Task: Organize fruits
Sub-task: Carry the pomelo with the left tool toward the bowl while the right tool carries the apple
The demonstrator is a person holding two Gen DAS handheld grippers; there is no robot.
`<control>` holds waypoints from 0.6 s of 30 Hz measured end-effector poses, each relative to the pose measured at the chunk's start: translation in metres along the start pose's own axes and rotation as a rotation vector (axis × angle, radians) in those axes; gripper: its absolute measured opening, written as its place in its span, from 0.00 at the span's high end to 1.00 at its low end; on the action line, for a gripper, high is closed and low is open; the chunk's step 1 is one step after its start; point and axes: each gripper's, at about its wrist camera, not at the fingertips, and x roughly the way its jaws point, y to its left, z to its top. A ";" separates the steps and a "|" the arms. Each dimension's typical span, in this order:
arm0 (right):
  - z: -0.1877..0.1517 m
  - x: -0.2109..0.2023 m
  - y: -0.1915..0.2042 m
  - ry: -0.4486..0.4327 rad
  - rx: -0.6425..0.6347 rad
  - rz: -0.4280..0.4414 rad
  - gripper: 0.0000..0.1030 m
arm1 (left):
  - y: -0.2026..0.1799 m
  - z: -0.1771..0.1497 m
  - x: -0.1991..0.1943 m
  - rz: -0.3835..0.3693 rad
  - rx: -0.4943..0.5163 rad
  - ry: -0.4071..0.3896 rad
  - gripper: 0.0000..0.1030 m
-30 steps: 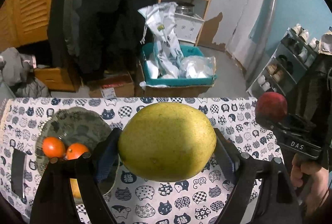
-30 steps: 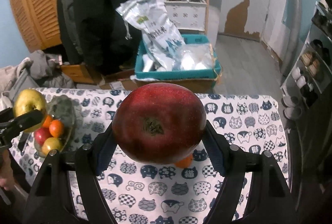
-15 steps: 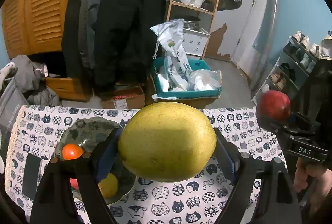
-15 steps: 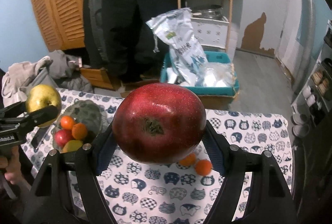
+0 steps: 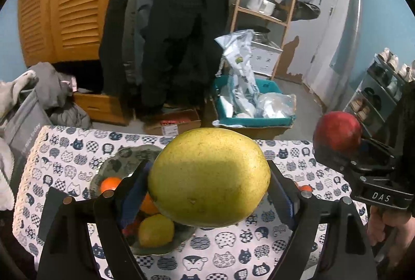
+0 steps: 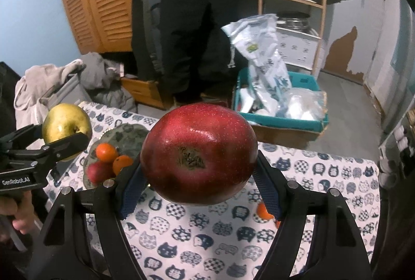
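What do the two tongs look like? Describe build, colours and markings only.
Both are matte black, with two angular fingers, silver bolt heads and blue ribbed pads. The left tongs carry white "GenRobot.AI" lettering; the right tongs carry "DAS". No cables show. A bare hand grips the right handle.

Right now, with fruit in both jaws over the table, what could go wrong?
The bowl already holds several small fruits, so adding the yellow-green pear may push one out. The red apple is round and glossy and could slip. Loose oranges near the table edge might roll off if bumped.
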 end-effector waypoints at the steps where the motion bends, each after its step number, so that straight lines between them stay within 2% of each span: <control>1: 0.001 0.003 0.003 0.004 -0.002 0.007 0.25 | 0.004 0.000 0.000 0.006 -0.004 0.000 0.16; 9: 0.009 0.033 0.031 0.040 -0.017 0.054 0.25 | 0.045 -0.004 0.004 0.044 -0.064 0.015 0.16; 18: 0.009 0.073 0.063 0.108 -0.036 0.106 0.25 | 0.092 -0.015 0.026 0.088 -0.146 0.076 0.16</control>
